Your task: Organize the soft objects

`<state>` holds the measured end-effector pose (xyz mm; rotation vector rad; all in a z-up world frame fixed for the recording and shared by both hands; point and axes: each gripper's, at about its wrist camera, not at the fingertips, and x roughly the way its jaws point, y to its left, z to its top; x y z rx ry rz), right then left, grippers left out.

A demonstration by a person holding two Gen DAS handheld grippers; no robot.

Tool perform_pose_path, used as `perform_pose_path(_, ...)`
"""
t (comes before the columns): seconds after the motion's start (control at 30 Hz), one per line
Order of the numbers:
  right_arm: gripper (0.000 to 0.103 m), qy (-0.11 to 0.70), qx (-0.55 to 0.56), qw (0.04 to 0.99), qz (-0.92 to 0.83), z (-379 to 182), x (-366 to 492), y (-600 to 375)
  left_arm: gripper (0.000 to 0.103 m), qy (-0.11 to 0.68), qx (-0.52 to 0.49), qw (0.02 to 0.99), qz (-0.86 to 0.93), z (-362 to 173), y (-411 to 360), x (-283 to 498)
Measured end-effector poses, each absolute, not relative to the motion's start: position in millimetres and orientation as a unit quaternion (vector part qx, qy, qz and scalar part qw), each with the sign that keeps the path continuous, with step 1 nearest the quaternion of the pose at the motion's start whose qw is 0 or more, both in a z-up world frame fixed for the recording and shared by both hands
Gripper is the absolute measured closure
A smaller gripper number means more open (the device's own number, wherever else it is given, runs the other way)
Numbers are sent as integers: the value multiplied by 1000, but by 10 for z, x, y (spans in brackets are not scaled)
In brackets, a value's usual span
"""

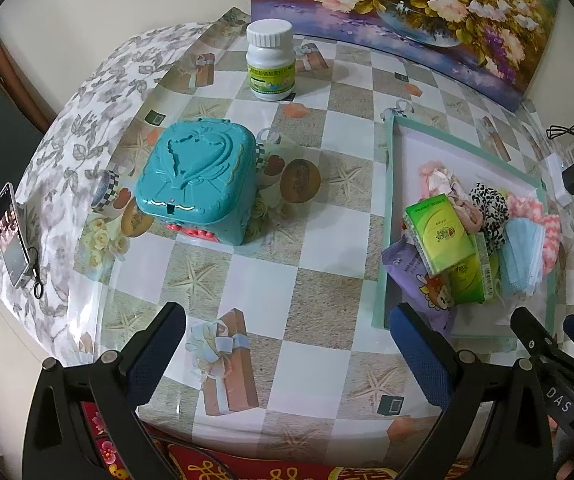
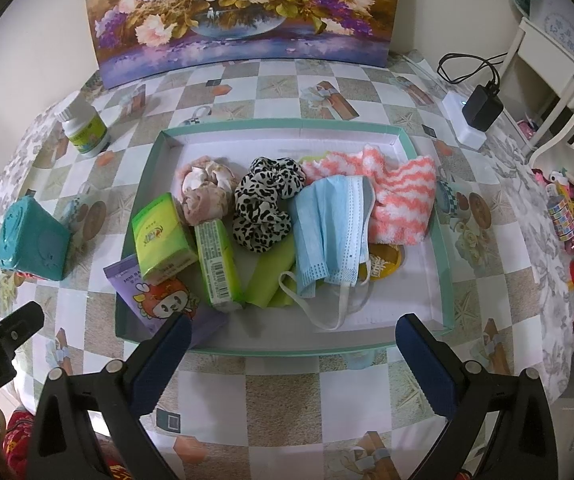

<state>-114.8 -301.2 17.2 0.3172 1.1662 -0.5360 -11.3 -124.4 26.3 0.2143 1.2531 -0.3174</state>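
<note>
Centrally on the checkered bench (image 2: 287, 380): shallow teal tray (image 2: 445, 264) holding pink scrunchie (image 2: 205, 188), leopard scrunchie (image 2: 265, 200), blue face masks (image 2: 329, 232), coral striped sock (image 2: 399, 196), green tissue packs (image 2: 163, 236) and purple wipes packet (image 2: 159, 300). Left of tray, teal box (image 1: 195, 178); far behind it, white pill bottle (image 1: 270, 62). Left gripper (image 1: 287, 344) and right gripper (image 2: 293, 354) near the bench edge, jaws spread wide, empty.
</note>
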Motion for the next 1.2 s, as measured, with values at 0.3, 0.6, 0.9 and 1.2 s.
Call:
perform_pose_path(0.3,0,541,150,789,-251,166,-1151,-3018,1,588,93,789,-152,251,-1239,-94)
perform_pose_path(0.6,0,545,148,781,-265,135,-1171,-3096,1,593,85,784,-162,244,-1233,-72)
perform_pose_path(0.9,0,551,143,776,-270,97,-1155,-3095,1,594,84,783,-166,244,-1235,-54)
perform_pose_path(1.2,0,559,137,773,-269,64,-1133,-3068,1,593,82,782,-173,261,-1240,-44)
